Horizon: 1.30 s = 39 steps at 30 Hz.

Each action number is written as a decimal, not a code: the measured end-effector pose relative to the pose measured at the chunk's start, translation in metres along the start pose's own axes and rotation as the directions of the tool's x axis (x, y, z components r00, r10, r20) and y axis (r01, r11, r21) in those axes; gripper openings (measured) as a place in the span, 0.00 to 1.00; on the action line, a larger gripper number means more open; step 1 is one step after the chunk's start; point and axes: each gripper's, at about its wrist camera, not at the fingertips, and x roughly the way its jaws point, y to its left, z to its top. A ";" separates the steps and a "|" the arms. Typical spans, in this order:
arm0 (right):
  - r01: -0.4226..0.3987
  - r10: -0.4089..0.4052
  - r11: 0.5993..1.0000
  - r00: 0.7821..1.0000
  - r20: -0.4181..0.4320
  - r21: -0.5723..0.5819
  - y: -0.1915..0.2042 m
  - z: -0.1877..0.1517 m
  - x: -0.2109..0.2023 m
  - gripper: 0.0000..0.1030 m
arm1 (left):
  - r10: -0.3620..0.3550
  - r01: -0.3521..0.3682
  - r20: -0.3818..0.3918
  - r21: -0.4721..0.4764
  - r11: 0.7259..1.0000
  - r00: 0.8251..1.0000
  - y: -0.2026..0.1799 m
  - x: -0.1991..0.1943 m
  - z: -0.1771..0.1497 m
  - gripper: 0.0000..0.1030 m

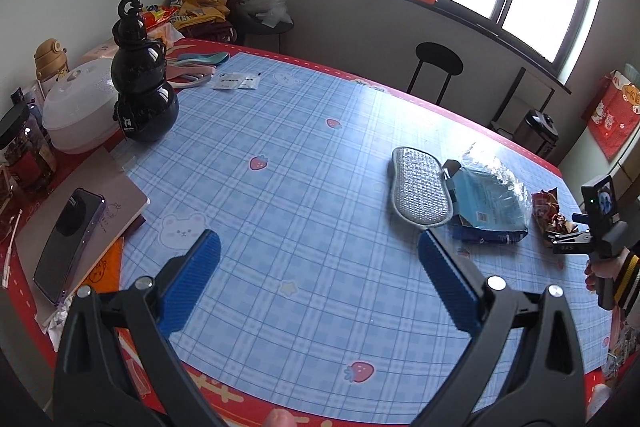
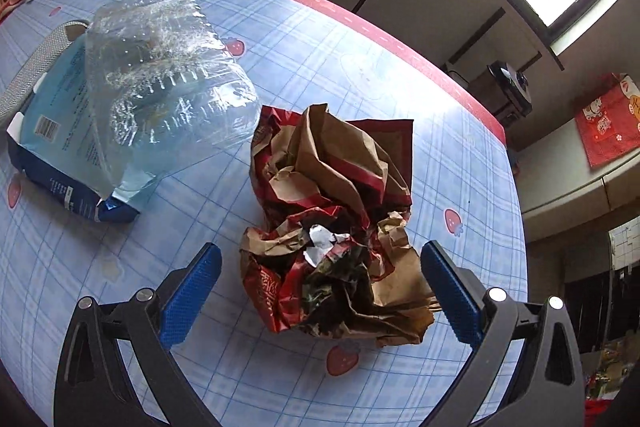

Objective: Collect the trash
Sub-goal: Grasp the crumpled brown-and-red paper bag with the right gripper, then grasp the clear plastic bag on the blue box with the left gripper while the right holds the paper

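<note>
Table (image 1: 304, 155), blue plaid cloth with strawberry and bear prints, red border. Directly on it: black gourd-shaped bottle (image 1: 142, 83) at 10 o'clock; white lidded bowl (image 1: 78, 107) beside it; notebook (image 1: 76, 223) at 9, carrying a phone (image 1: 66, 247); silver mesh pad (image 1: 418, 187) at 3, touching a blue box (image 1: 486, 211); crumpled red-brown paper bag (image 2: 332, 227) rightmost.

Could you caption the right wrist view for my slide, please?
Open right hand-held gripper straddling crumpled paper bag on checked tablecloth.
</note>
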 end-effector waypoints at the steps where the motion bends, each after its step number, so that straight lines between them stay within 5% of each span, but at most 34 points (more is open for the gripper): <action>1: 0.000 0.000 1.000 1.000 -0.013 0.012 -0.001 0.001 0.005 0.95 | 0.002 -0.002 -0.003 -0.004 1.000 1.000 0.004 0.000 -0.001 0.95; 4: 0.027 -0.026 1.000 0.998 -0.049 0.017 -0.002 0.000 0.017 0.95 | 0.011 -0.012 -0.012 -0.015 1.000 1.000 0.016 0.000 -0.005 0.95; 9: 0.022 -0.019 0.998 0.999 -0.049 0.063 -0.007 -0.008 0.012 0.65 | 0.008 -0.008 -0.019 -0.026 1.000 1.000 0.022 0.000 -0.007 0.95; 17: -0.112 0.104 0.980 0.993 0.055 0.165 -0.021 -0.031 -0.034 0.61 | -0.046 0.046 -0.023 -0.003 0.999 0.999 -0.004 0.005 -0.005 0.95; 28: -0.286 0.207 0.900 0.945 0.253 0.329 -0.023 -0.097 -0.113 0.61 | -0.127 0.129 -0.061 0.038 0.991 0.990 -0.054 0.020 -0.002 0.93; 30: -0.301 0.209 0.882 0.939 0.271 0.363 -0.027 -0.111 -0.123 0.61 | -0.156 0.160 -0.079 0.046 0.986 0.985 -0.064 0.026 -0.001 0.89; 33: -0.305 0.200 0.865 0.938 0.282 0.399 -0.032 -0.130 -0.132 0.61 | -0.219 0.224 -0.130 0.027 0.974 0.967 -0.079 0.039 0.001 0.70; 39: -0.261 0.145 0.865 0.947 0.285 0.427 -0.049 -0.160 -0.146 0.61 | -0.342 0.341 -0.203 -0.039 0.939 0.918 -0.127 0.075 0.012 0.68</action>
